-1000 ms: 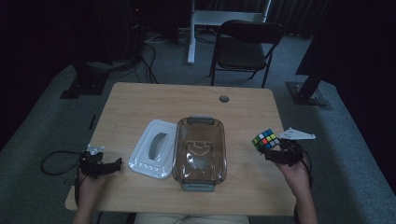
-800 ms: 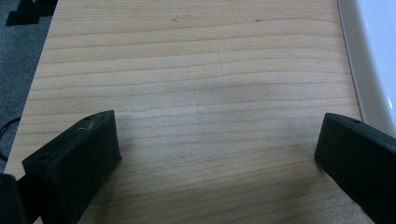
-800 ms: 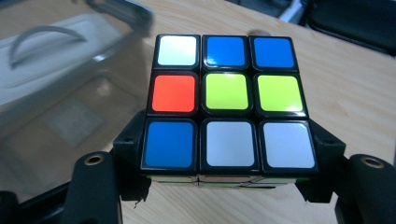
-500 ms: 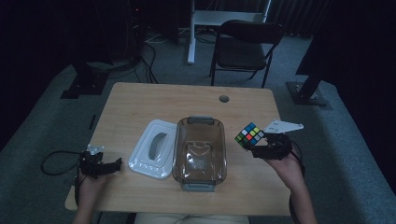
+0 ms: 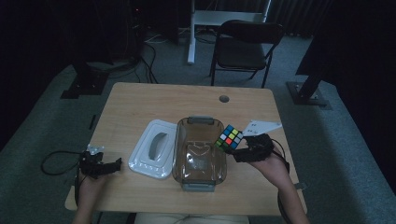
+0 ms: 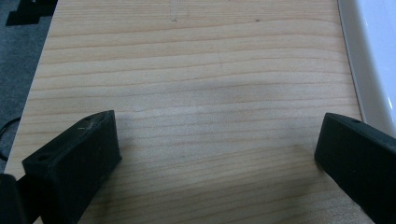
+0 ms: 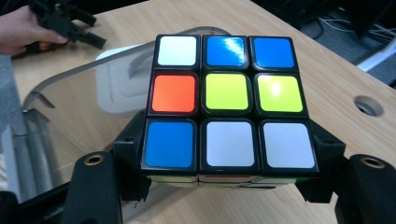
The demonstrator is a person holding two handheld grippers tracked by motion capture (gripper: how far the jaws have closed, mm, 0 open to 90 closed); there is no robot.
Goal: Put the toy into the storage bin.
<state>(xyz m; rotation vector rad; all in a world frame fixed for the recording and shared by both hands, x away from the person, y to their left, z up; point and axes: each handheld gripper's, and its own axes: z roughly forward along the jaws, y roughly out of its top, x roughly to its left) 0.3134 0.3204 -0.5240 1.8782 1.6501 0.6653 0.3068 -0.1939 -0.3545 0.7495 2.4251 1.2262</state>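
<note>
High view: wooden table (image 5: 140, 105) spans the scene, both pairs of tongs working along its near edge. Clear brownish container (image 5: 200, 151) sits between the two tongs, closer to the right pair; its right rim lies just left of and below the right tongs' tips. White lid (image 5: 152, 155) lies flat, touching the container's left side, between it and the left tongs. Folding chair (image 5: 245, 49) stands beyond the table, well away from both. Puzzle cube (image 5: 229, 138) is clamped in the right tongs (image 5: 239, 150), held in the air at the container's right rim, scrambled face up. Right gripper view: jaws press the cube (image 7: 227, 103) from either side. Left tongs (image 5: 112, 164) rest low at the table's left edge, spread wide over bare wood, gripping nothing.
</note>
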